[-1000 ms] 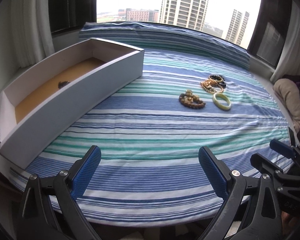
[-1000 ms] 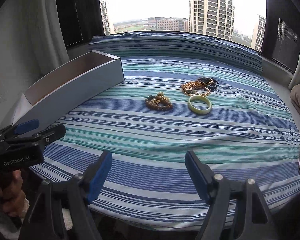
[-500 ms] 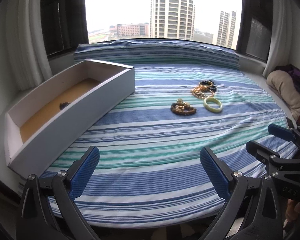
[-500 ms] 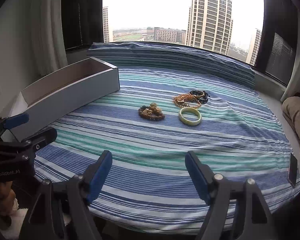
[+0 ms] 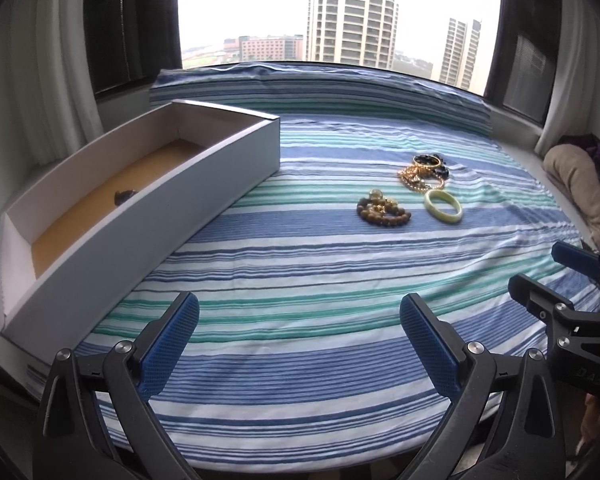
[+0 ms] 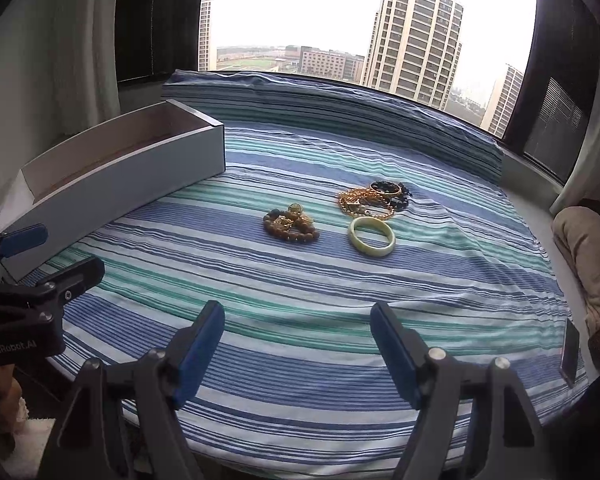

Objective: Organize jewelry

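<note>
Jewelry is all sitting in one little cluster out in the middle of the striped bedspread (image 5: 300,264), well ahead of both grippers. Left gripper (image 5: 299,334) has its blue pads spread wide with nothing between them, hovering over the near edge of the bed. Right gripper (image 6: 298,344) is the same deal, wide apart and empty, just off to the side of the left one. Further out there's a brown beaded bracelet (image 6: 291,225) with some gold bits on it, and just beside it a pale green bangle (image 6: 371,236) lying flat. Right behind the bangle is a tangle of gold chains (image 6: 362,202) with a dark beaded piece (image 6: 388,189) touching it. Over on the left sits a long white box (image 5: 140,204), open top, brownish floor, one small dark item (image 5: 124,197) inside, can't tell what.
</note>
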Action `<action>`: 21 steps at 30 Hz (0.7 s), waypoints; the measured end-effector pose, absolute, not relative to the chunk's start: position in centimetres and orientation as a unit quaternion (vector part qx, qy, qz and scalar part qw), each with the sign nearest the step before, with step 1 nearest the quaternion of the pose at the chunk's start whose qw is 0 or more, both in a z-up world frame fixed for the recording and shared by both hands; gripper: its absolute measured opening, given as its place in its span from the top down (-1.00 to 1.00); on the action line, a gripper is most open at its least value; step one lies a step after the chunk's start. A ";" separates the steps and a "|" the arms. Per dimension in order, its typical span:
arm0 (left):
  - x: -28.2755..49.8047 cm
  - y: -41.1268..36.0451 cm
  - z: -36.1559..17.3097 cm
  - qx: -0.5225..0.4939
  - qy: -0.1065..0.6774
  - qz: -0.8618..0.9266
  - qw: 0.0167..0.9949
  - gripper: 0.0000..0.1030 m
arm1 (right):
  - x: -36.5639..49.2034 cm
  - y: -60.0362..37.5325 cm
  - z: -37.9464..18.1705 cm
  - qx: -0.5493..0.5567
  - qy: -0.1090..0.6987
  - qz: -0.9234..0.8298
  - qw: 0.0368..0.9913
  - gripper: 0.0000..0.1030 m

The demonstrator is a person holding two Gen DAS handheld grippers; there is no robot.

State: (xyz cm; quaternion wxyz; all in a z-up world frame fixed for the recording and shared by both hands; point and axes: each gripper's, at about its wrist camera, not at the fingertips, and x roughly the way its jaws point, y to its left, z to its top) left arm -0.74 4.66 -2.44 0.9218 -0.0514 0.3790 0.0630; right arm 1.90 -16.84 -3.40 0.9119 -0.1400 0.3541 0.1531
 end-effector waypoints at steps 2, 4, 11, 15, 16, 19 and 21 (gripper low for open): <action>-0.5 4.7 -2.7 -0.050 0.383 0.065 0.920 -0.95 | 2.0 -16.7 -3.5 -0.141 0.356 0.157 0.910 -0.49; -0.1 4.6 -2.8 -0.050 0.386 0.068 0.919 -0.95 | 2.1 -16.5 -3.6 -0.140 0.360 0.162 0.908 -0.49; 0.7 4.3 -3.2 -0.043 0.396 0.076 0.914 -0.95 | 2.5 -16.9 -3.9 -0.139 0.368 0.163 0.905 -0.49; 1.0 3.8 -3.3 -0.037 0.401 0.076 0.912 -0.95 | 2.9 -17.5 -4.2 -0.133 0.374 0.161 0.904 -0.49; 1.1 3.7 -3.2 -0.035 0.401 0.077 0.912 -0.95 | 2.9 -17.6 -4.2 -0.132 0.374 0.160 0.904 -0.49; 1.3 3.2 -3.1 -0.027 0.399 0.075 0.913 -0.95 | 3.0 -18.1 -4.3 -0.127 0.375 0.157 0.905 -0.49; 1.4 3.0 -3.3 -0.024 0.402 0.073 0.912 -0.95 | 3.0 -18.4 -4.5 -0.124 0.377 0.154 0.905 -0.49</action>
